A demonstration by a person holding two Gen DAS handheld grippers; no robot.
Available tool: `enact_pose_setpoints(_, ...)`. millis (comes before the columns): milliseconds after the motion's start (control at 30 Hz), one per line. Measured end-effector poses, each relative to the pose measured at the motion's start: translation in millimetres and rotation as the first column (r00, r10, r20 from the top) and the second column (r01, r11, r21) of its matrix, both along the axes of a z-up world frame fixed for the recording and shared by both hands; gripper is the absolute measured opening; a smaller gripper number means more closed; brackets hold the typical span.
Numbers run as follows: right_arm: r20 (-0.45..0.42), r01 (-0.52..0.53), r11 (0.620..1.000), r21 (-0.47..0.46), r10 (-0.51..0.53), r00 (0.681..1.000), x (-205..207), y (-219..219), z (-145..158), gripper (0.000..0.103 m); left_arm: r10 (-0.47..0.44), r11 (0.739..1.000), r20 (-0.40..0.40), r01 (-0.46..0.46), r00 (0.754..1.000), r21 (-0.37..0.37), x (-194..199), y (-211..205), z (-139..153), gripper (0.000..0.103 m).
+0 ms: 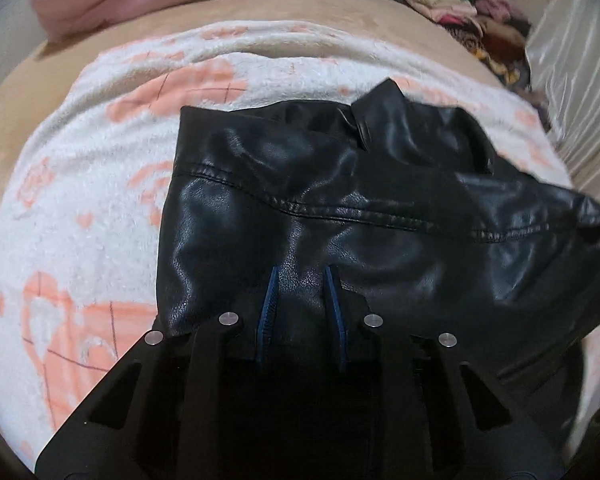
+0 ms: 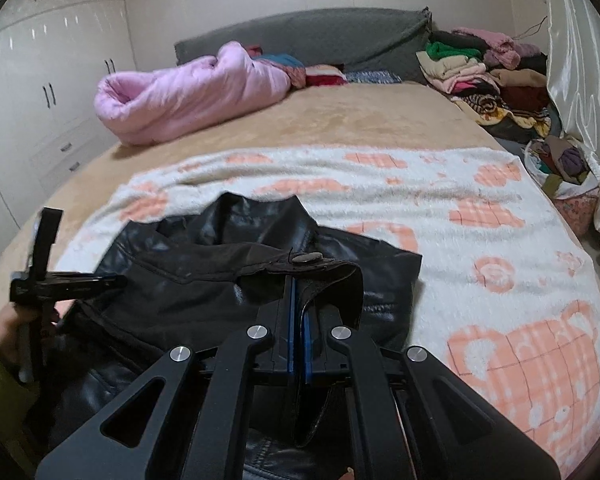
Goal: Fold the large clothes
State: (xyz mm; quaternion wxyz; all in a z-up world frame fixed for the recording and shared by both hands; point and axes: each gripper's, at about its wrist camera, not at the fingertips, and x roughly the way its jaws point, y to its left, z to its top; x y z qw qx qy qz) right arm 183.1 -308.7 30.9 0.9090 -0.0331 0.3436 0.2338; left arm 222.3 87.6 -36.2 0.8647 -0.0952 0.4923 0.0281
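A pink quilt (image 2: pixel 188 92) is lying far off on the bed (image 2: pixel 340 120), and a pile of clothes (image 2: pixel 480 72) is sitting at the far right. A black leather jacket (image 1: pixel 340 184) is lying shiny and wrinkled on the white and orange blanket (image 2: pixel 480 208), near the edge. The left tool (image 1: pixel 302 280) is pinching a fold of jacket. The right tool (image 2: pixel 300 300) is squeezing its buttoned strap (image 2: pixel 312 264).

Home bedroom: bed (image 2: pixel 340 120) w/ grey headboard (image 2: pixel 320 36), white wardrobes (image 2: pixel 40 60), pink duvet (image 2: pixel 188 88), clothes piles (image 2: pixel 480 72).
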Motion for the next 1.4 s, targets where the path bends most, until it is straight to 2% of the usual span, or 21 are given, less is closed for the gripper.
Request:
enact_pose_setpoints(100,-0.05,0.039,0.999,-0.008,-0.039,0.998,5.6,-3.1,-10.8,0.01,0.001,1.0,0.002,-0.001,1.0,-0.001,-0.3,1.9,-0.5,0.016)
enact_pose_setpoints(200,-0.067,0.055,0.998,-0.03,-0.057,0.996,2.5,-4.7,-14.9,0.03,0.0,1.0,0.002,0.0,1.0,-0.008,1.3,3.8,-2.4,0.016)
enact_pose_setpoints(233,-0.069,0.066,0.997,-0.038,-0.069,0.995,1.2,-5.5,-14.7,0.05,-0.003,1.0,0.005,0.003,1.0,-0.003,0.9,3.1,-2.2,0.016)
enact_pose_setpoints(267,-0.062,0.085,0.995,-0.044,-0.088,0.994,-0.3,-7.1,-13.7,0.063,-0.005,1.0,0.007,0.005,1.0,0.002,1.5,2.3,-2.3,0.016)
enact_pose_setpoints(400,-0.03,0.164,0.985,-0.047,-0.165,0.986,-4.6,-10.6,-6.5,0.063,-0.006,1.0,0.017,0.007,1.0,-0.002,1.0,2.9,-3.0,0.016)
enact_pose_setpoints(500,-0.029,0.11,0.994,-0.015,-0.111,0.993,-1.9,8.5,-5.6,0.06,-0.006,1.0,0.018,0.006,1.0,-0.013,1.1,4.6,-3.0,0.016)
enact_pose_setpoints(633,-0.014,0.013,0.999,-0.046,-0.013,1.0,5.3,53.0,-13.7,0.053,-0.007,1.0,0.019,0.007,1.0,-0.027,1.2,6.6,-3.6,0.016)
enact_pose_setpoints(767,-0.098,-0.047,0.997,-0.067,0.04,0.994,23.1,86.8,-40.1,0.053,-0.011,0.999,0.02,0.011,1.0,-0.033,-0.1,7.8,-3.3,0.016)
enact_pose_setpoints(833,-0.166,-0.028,0.986,-0.166,0.0,0.986,35.4,98.5,-65.8,0.051,-0.012,0.999,0.022,0.013,1.0,-0.037,-0.8,8.6,-3.2,0.016)
enact_pose_setpoints(900,-0.242,-0.033,0.98,-0.197,-0.016,0.97,43.4,101.9,-90.2,0.051,-0.012,0.999,0.026,0.014,1.0,-0.041,-1.4,9.7,-3.3,0.016)
enact_pose_setpoints(967,-0.233,-0.032,0.977,-0.212,-0.019,0.972,44.6,105.4,-99.6,0.051,-0.014,0.999,0.03,0.015,0.999,-0.038,-1.7,8.5,-4.0,0.016)
enact_pose_setpoints(1067,-0.231,-0.032,0.979,-0.202,-0.016,0.973,45.0,105.6,-94.8,0.05,-0.013,0.999,0.053,0.016,0.998,-0.048,-2.5,9.5,-4.3,0.016)
enact_pose_setpoints(1133,-0.184,-0.02,0.991,-0.133,-0.005,0.983,35.9,92.6,-76.1,0.043,-0.008,0.998,0.075,0.013,0.997,-0.058,-7.4,10.5,4.0,0.016)
enact_pose_setpoints(1200,-0.127,-0.012,0.999,-0.047,0.006,0.992,21.4,74.6,-52.2,0.043,-0.002,0.996,0.125,0.013,0.992,-0.086,-20.1,11.7,22.9,0.021)
enact_pose_setpoints(1233,-0.103,0.002,1.0,-0.027,-0.005,0.995,13.9,66.3,-42.8,0.045,-0.001,0.995,0.144,0.015,0.99,-0.094,-25.0,11.0,29.1,0.029)
enact_pose_setpoints(1300,-0.068,0.005,1.0,0.003,-0.005,0.998,-1.5,51.9,-27.4,0.046,-0.006,0.997,0.177,0.02,0.984,-0.081,-37.7,4.2,44.6,0.033)
enact_pose_setpoints(1400,-0.045,0.003,1.0,0.017,-0.002,0.999,-19.0,37.8,-19.8,0.051,-0.061,0.994,0.207,0.077,0.976,-0.071,-55.7,-16.9,57.4,0.04)
